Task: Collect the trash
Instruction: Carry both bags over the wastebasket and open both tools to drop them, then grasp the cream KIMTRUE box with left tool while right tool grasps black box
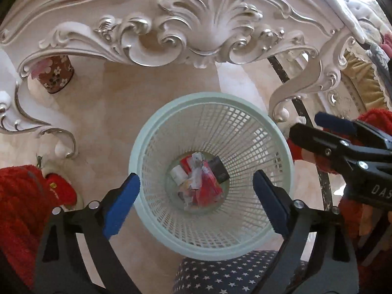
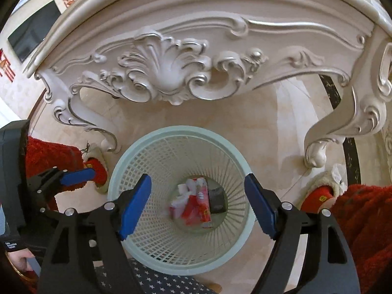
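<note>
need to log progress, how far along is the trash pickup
Done: several pieces of trash already lie at the bottom of the pale green basket. In hand: nothing; the left gripper and right gripper both hang over the basket with jaws open and empty. Left: no loose trash shows on the visible floor, so it looks close to finished.

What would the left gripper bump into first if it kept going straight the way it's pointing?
Probably the trash pile at the bottom of the mint-green wastebasket. The open left gripper points down into the basket's mouth, and nothing shows in between, though depth is hard to judge.
</note>
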